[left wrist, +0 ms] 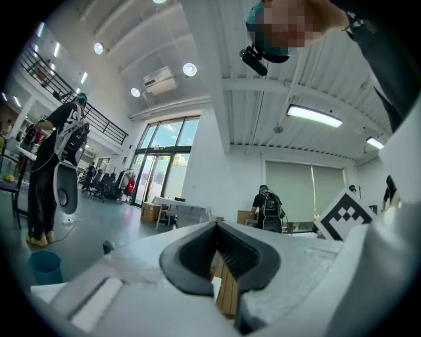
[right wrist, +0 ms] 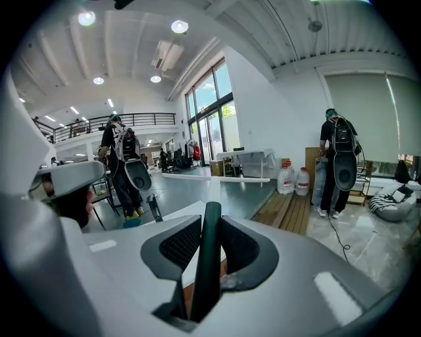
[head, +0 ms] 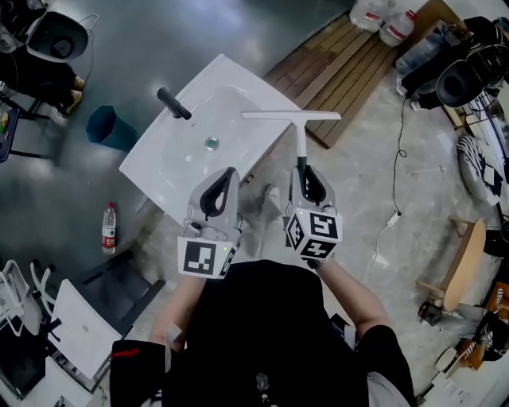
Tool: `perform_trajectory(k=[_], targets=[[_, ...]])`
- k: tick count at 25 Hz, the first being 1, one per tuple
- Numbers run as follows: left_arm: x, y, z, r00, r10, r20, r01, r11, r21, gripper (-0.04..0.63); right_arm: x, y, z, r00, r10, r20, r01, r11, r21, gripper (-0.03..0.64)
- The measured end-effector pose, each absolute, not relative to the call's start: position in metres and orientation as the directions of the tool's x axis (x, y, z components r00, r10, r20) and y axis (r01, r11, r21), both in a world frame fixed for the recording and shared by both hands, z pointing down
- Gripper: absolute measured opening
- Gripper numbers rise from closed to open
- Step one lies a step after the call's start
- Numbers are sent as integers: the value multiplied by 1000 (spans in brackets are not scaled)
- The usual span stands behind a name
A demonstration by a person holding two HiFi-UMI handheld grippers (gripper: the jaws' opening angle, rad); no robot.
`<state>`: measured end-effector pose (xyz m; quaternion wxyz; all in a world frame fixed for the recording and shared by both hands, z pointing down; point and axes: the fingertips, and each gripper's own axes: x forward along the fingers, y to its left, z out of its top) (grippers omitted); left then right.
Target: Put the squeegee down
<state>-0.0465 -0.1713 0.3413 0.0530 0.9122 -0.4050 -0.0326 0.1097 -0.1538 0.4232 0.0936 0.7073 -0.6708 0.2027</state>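
Person, black top, lowest in the head view, a gripper in each hand. Left gripper: pale grey body, cube with black-and-white square markers at the rear; its dark ribbed fingers meet at the tips with nothing between them, and it hangs over the near edge of the washbasin. Right gripper: same make, marker cube at the rear; its fingers are clamped on the handle of the squeegee, one pad on each side. Squeegee: slim dark handle standing upright between the pads in the right gripper view, passing into a pale neck and ending in a long, straight white blade set crosswise like the bar of a T. It is held out ahead of the right gripper, by the right corner of the washbasin, with the blade reaching from that corner toward the wooden decking; whether the blade touches the basin cannot be told. Washbasin: white, rectangular, set at a slant, with a black tap at its far left edge and a round drain in the bowl. Floor, left: clear bottle with a red label, print too small to read; farther off, a teal bin. Floor, right: wooden decking. Beyond it, large clear jugs with red labels, unreadable.
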Motion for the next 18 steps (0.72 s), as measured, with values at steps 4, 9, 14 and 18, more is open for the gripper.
perform_trajectory(k=[4,9,14,18], targets=[[-53,-180,350,643,-766,7,-759,-636,140,2,106,-171,442,5,-894,447,-986,-81,-149,97],[-55,-196,356,620,-785,27,-779,-610,145,2,106,-198,463,1,-879,476,-986,-80,-146,97],[-54,-208,361,606,-795,38,-789,-595,152,2,107,-217,487,8,-860,510,-988,-87,-131,97],[-48,-219,362,600,-799,42,-794,-588,155,2,114,-231,507,30,-843,537,-987,-109,-116,97]])
